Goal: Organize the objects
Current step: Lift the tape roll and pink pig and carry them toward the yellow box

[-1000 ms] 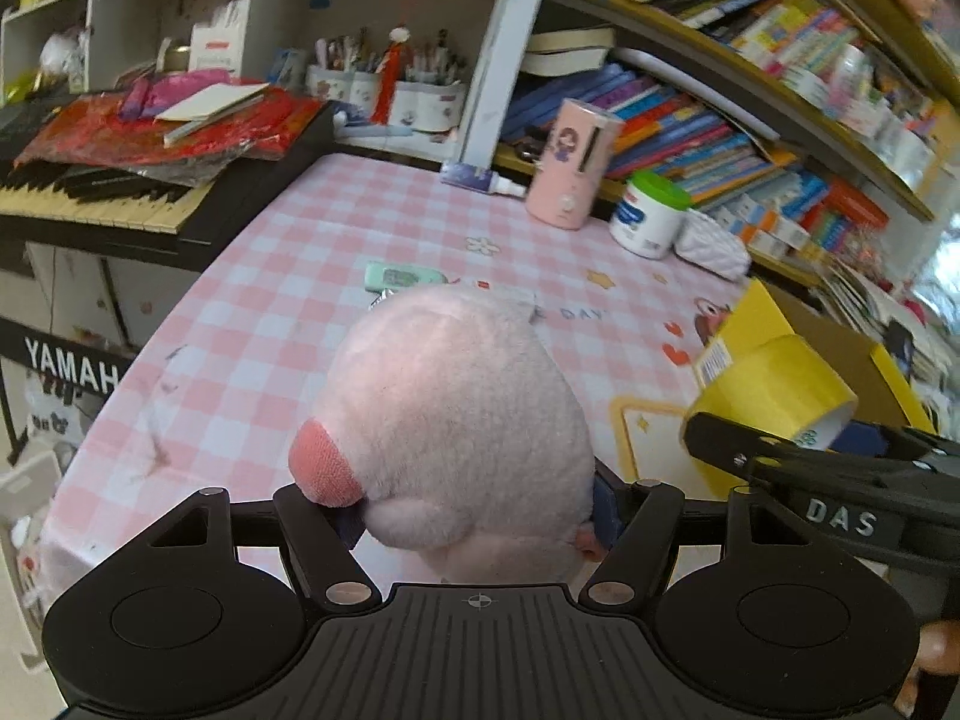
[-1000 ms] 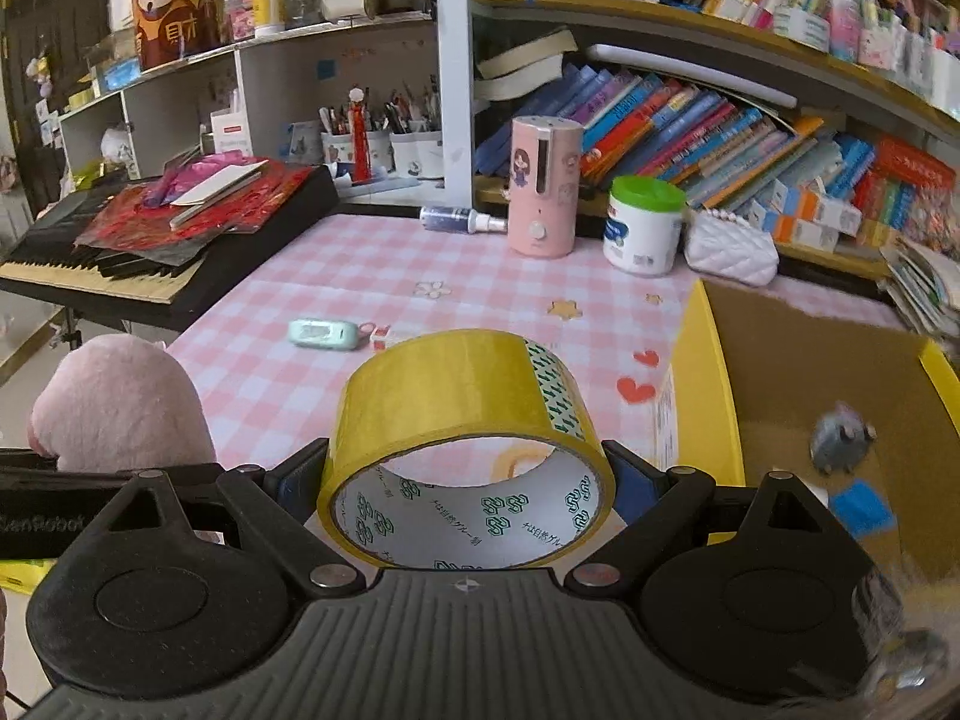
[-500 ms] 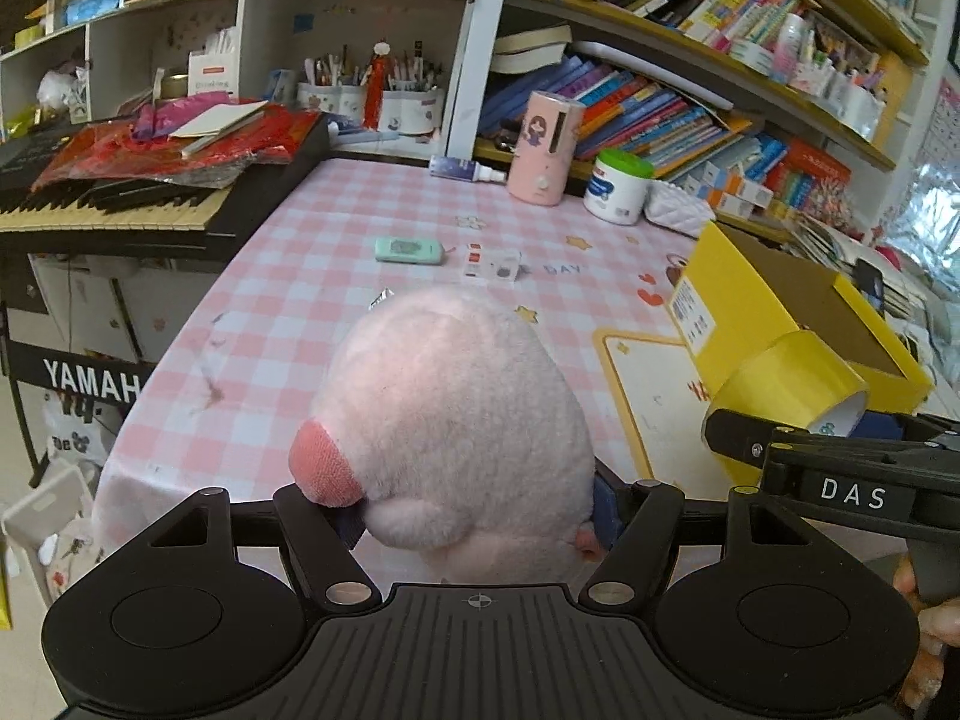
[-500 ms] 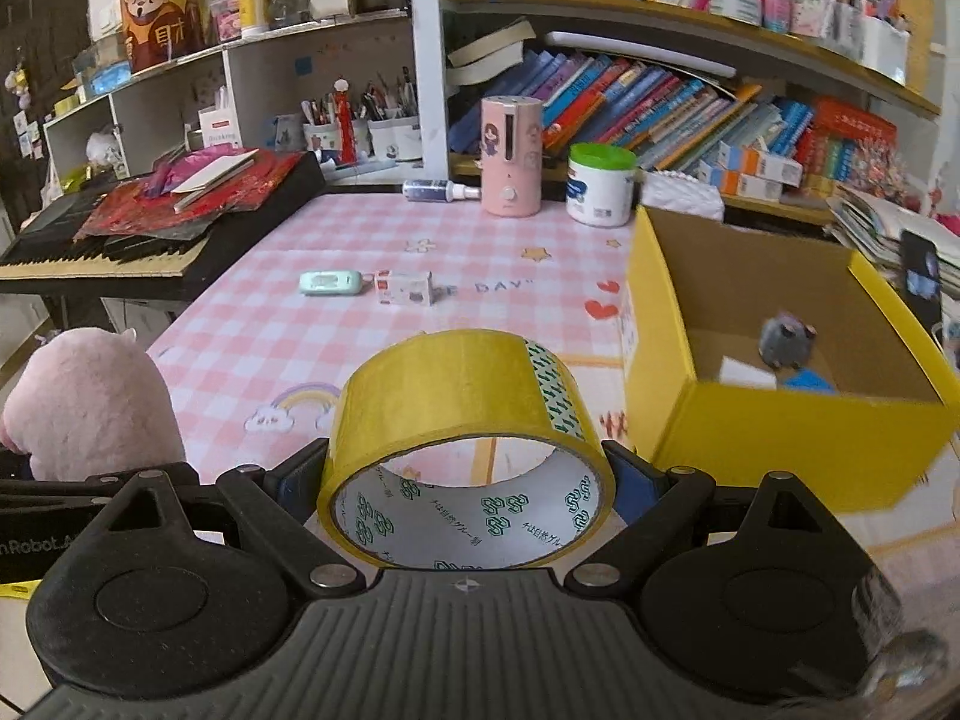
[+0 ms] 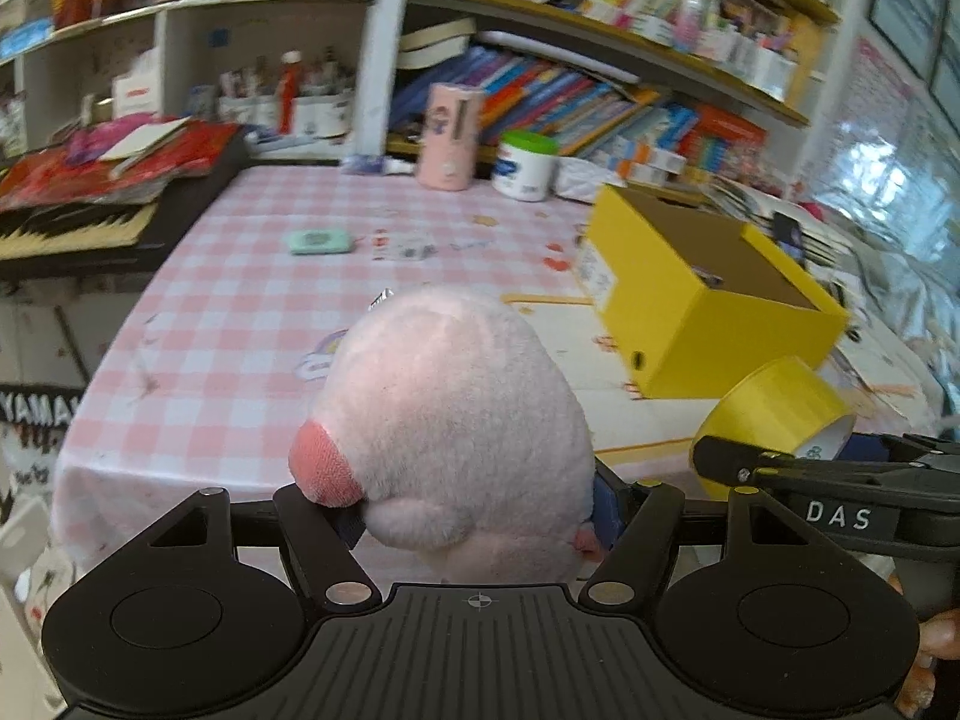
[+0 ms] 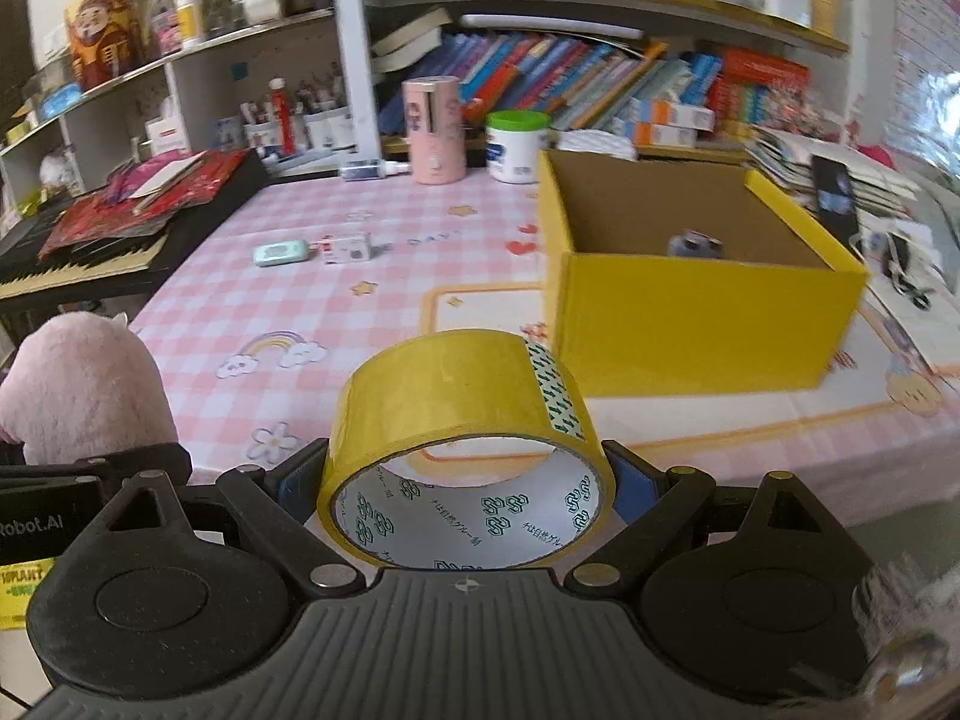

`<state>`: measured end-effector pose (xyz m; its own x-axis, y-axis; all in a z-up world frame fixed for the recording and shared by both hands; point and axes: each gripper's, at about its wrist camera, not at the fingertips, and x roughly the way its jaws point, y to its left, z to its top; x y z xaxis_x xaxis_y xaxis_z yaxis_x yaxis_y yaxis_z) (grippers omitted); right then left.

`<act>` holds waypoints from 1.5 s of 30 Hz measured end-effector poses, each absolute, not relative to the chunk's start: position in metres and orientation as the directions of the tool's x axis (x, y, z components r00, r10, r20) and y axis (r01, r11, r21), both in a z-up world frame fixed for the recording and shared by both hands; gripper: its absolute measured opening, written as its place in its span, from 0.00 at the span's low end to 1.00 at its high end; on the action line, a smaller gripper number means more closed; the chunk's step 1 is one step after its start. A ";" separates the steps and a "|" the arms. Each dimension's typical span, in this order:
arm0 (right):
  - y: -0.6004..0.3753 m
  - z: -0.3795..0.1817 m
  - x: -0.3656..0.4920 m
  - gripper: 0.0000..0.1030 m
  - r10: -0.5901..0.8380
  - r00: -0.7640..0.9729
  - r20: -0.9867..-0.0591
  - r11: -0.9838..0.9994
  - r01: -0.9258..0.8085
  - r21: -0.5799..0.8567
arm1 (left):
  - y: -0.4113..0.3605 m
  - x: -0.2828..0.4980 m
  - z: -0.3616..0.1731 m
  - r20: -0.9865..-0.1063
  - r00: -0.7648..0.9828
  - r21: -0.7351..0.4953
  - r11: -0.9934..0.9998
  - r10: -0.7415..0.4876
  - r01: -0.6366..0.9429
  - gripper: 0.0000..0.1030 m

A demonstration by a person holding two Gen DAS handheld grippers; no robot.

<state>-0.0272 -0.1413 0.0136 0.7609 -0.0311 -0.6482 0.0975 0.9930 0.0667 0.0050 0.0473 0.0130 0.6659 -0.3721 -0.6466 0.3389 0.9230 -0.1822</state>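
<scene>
The near half of the counter (image 6: 360, 324) lies bare, giving open passage ahead. The yellow box (image 6: 690, 324) blocks the right side, its top open. A green case (image 6: 279, 253) and small white box (image 6: 347, 247) sit mid-counter; the pink cylinder (image 6: 433, 129) and white jar (image 6: 517, 147) line the far edge.

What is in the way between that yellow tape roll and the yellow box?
Nothing visible. The tape roll sits in the right gripper, and only bare tablecloth lies between it and the open-topped box.
</scene>
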 end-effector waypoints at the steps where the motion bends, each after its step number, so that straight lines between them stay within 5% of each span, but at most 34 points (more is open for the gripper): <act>1: -0.144 0.013 -0.030 0.89 -0.038 0.759 -0.650 0.992 0.109 0.068 | 0.043 0.004 0.013 -0.647 0.660 -0.181 0.918 -0.381 0.353 0.67; 28: -0.241 0.002 -0.075 0.89 -0.217 0.683 -0.697 0.914 0.394 0.100 | -0.068 0.011 0.007 -0.668 0.518 -0.169 0.787 -0.534 0.593 0.67; 45: -0.295 0.013 -0.036 0.89 -0.191 0.700 -0.688 0.931 0.351 0.098 | -0.118 0.033 0.023 -0.606 0.586 -0.131 0.794 -0.538 0.594 0.67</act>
